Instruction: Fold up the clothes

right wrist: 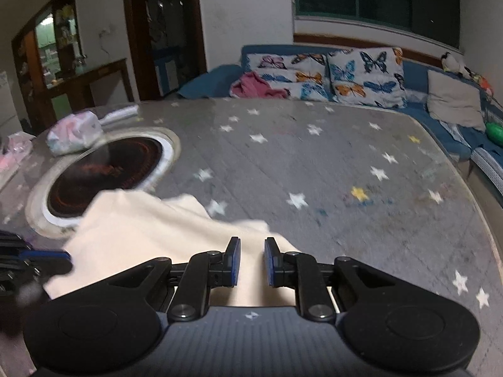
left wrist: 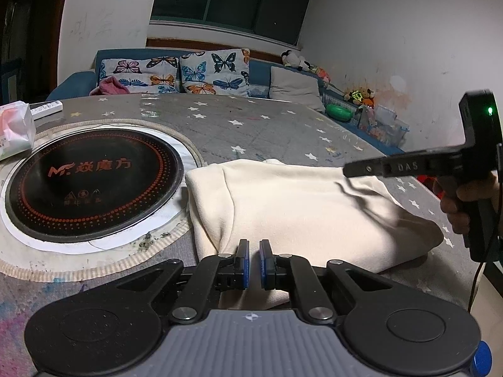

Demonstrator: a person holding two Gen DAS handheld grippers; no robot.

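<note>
Left wrist view: cream garment (left wrist: 301,210), soft fleece-like cloth folded into a thick rounded bundle, lies on the grey star-print bench (left wrist: 251,125) just beside a round black cooktop (left wrist: 94,185) ringed in white. Left claw (left wrist: 254,264) clenched at the bundle's near edge; whether cloth is pinched, cannot tell. Right claw (left wrist: 349,169) reaches over the far side, gripped by a hand (left wrist: 456,207). Right wrist view, blurred: right claw (right wrist: 252,260) narrowly parted above the cloth, nothing visibly held; blue sofa (right wrist: 418,72) with butterfly cushions (right wrist: 364,75) behind.
</note>
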